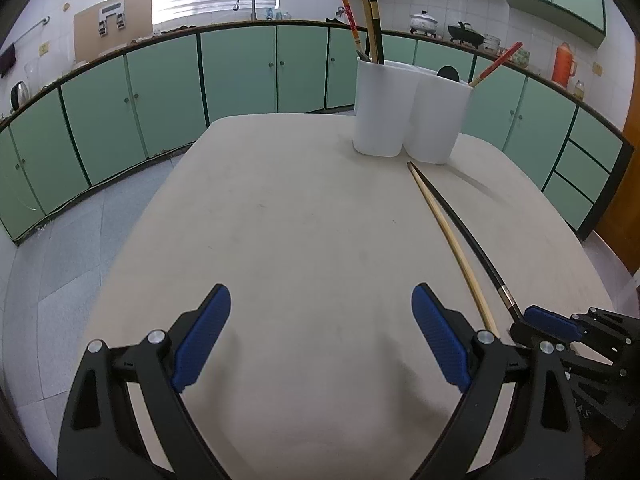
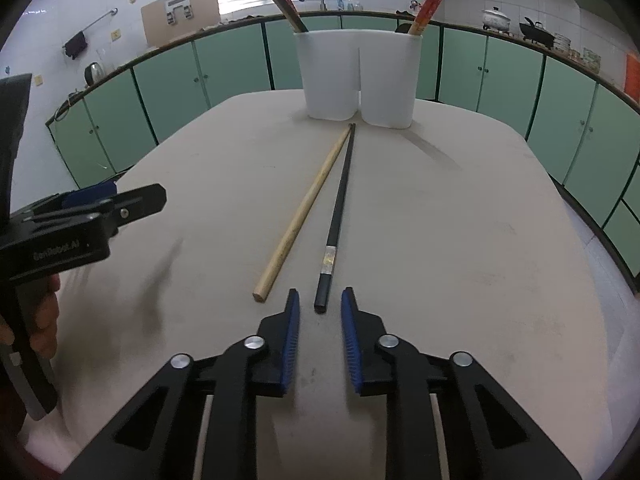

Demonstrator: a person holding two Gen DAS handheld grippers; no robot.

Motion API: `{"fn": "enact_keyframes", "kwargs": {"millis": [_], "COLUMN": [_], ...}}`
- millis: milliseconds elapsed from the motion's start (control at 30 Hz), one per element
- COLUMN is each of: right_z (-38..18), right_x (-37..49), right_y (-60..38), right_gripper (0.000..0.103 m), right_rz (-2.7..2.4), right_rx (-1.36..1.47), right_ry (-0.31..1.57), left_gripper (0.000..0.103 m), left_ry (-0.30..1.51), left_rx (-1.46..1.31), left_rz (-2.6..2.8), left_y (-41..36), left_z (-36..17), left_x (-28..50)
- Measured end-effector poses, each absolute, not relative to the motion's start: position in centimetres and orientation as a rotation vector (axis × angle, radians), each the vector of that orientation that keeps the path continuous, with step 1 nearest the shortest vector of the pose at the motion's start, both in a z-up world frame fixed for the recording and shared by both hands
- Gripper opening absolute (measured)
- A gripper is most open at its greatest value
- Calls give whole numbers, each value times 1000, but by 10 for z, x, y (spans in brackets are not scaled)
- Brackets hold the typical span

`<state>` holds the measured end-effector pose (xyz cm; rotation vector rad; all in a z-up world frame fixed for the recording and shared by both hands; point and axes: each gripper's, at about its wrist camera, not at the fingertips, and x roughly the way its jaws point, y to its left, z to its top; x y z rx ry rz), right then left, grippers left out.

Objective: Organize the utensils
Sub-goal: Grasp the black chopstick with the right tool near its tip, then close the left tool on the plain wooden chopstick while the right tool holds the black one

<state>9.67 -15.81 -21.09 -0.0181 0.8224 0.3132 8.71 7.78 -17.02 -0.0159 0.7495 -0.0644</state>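
Observation:
Two chopsticks lie side by side on the beige table (image 2: 440, 240), their far tips meeting just before a white two-compartment holder (image 2: 360, 76). One is a pale wooden chopstick (image 2: 304, 208), the other a black chopstick (image 2: 340, 196) with a silver band. My right gripper (image 2: 321, 294) is low over the table with its narrow jaws on either side of the black chopstick's near end; a small gap shows on each side. My left gripper (image 1: 320, 296) is wide open over bare table, left of both the wooden chopstick (image 1: 452, 240) and the black chopstick (image 1: 468, 224).
The holder (image 1: 400, 112) stands near the table's far edge with several chopsticks and a dark spoon upright in it. Green cabinets and a tiled floor lie beyond. A person's hand (image 2: 44, 320) grips the left gripper's handle at the left of the right wrist view.

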Motion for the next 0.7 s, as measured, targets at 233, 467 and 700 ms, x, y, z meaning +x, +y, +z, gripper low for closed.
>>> {"fn": "enact_keyframes", "kwargs": {"millis": [233, 467, 700], "right_z": [-211, -210, -211], "right_x": [96, 91, 88], "right_y": [-159, -179, -209], "right_gripper": [7, 6, 6], "right_rz": [294, 259, 194], "right_rx": [-4, 32, 91], "right_ry": [820, 832, 847], "left_gripper": [89, 89, 89], "left_ry": [754, 766, 777], "left_rx": [-1, 32, 34], "left_rz": [-81, -120, -173], "left_y": [73, 58, 37], "left_z": [-171, -172, -172], "left_x": [86, 84, 84]}}
